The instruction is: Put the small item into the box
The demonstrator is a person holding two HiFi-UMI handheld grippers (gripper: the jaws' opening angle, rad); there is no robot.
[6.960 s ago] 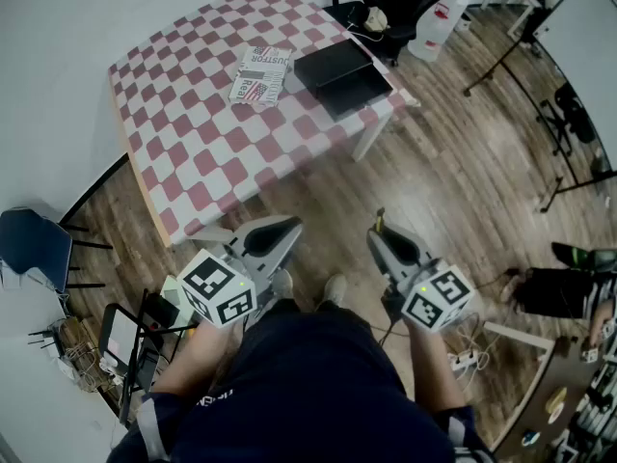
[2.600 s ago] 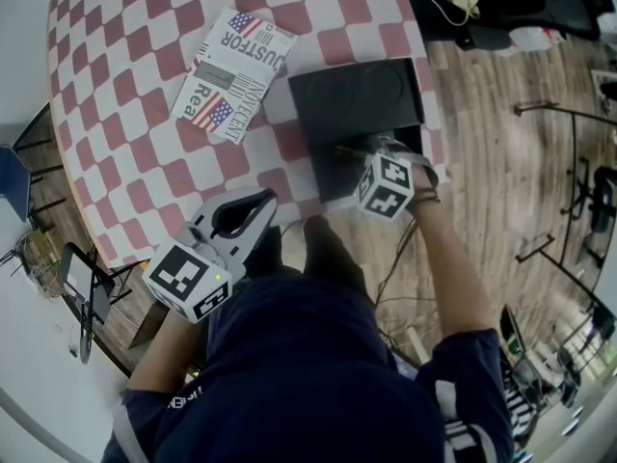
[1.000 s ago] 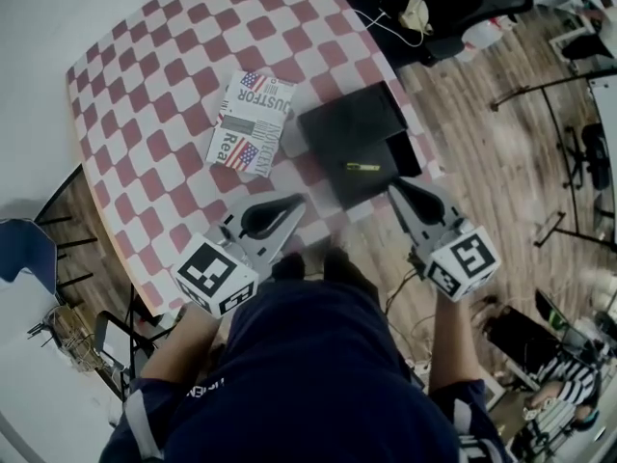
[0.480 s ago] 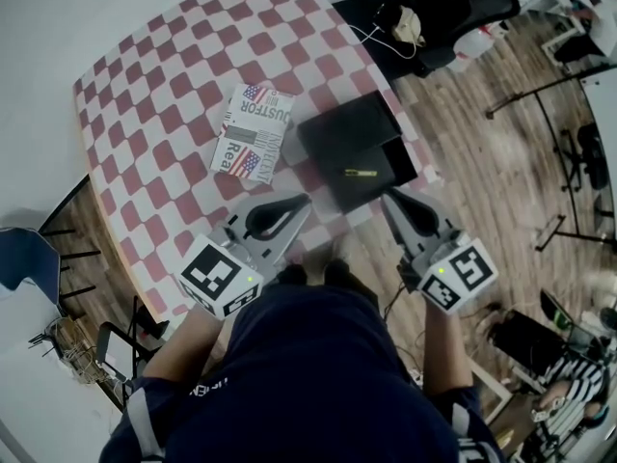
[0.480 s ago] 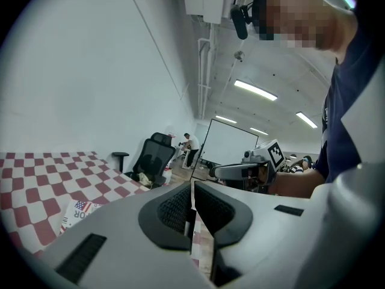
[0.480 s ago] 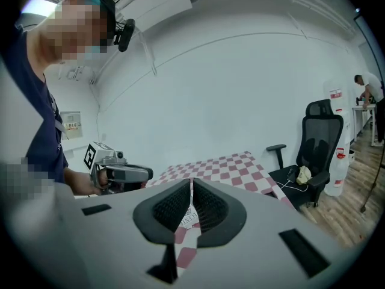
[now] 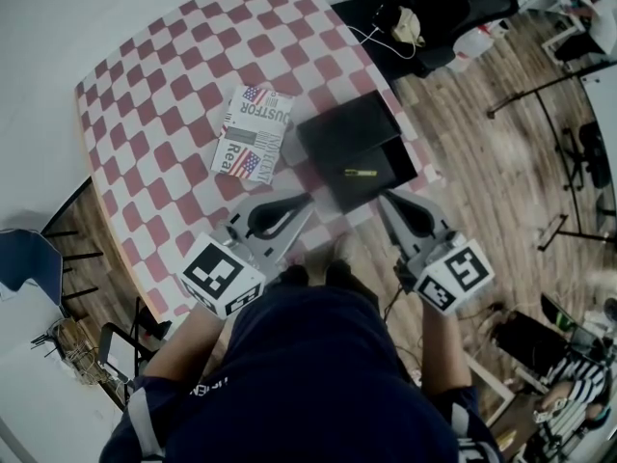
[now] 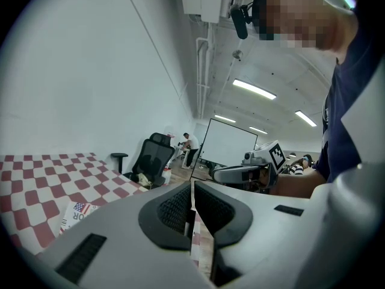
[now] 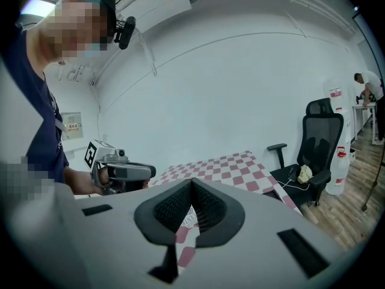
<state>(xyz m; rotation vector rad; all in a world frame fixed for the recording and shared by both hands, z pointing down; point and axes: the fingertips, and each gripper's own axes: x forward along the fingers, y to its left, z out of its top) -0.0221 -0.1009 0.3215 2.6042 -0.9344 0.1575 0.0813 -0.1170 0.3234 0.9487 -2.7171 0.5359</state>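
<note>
A black box [image 7: 349, 133] lies open near the front right corner of the red-and-white checked table [image 7: 164, 75]. A small yellow-green item [image 7: 362, 173] lies inside its nearer part. Both grippers are held in front of the table edge, short of the box. My left gripper [image 7: 307, 201] [image 8: 191, 185] is shut with nothing between its jaws. My right gripper [image 7: 382, 201] [image 9: 191, 182] is shut and empty too, its tip just below the box's near edge.
A printed magazine [image 7: 253, 133] lies on the table left of the box. A black office chair [image 7: 429, 3] stands beyond the table's right corner. A blue chair [image 7: 24, 258] is at the left. Stands and cables spread over the wooden floor [image 7: 492, 162] at the right.
The right gripper, earlier over the box, has drawn back in front of the table, and the small item now lies in the box. In the last half second, almost nothing moved.
</note>
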